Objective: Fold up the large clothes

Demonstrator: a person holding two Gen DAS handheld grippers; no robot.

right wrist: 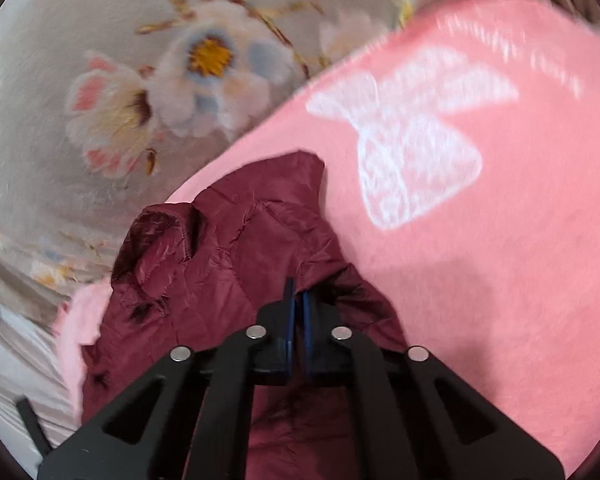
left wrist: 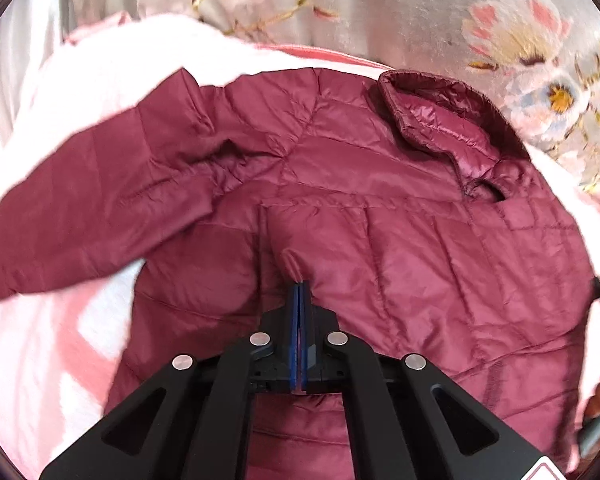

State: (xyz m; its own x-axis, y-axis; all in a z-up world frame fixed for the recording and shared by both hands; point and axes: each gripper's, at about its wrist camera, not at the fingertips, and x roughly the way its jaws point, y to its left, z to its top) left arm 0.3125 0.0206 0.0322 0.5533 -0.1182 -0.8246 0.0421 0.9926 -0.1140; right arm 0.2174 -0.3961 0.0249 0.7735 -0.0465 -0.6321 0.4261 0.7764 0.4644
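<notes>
A maroon quilted puffer jacket lies spread on a pink blanket, collar at the upper right, one sleeve stretched to the left. My left gripper is shut on a pinch of the jacket's fabric near its middle. In the right wrist view the jacket is bunched, collar at the left. My right gripper is shut on a fold of the jacket, its pads nearly together with fabric between them.
The pink blanket with a white bow pattern covers the surface. A grey floral bedsheet lies beyond it, also in the left wrist view. White cloth shows at the lower left.
</notes>
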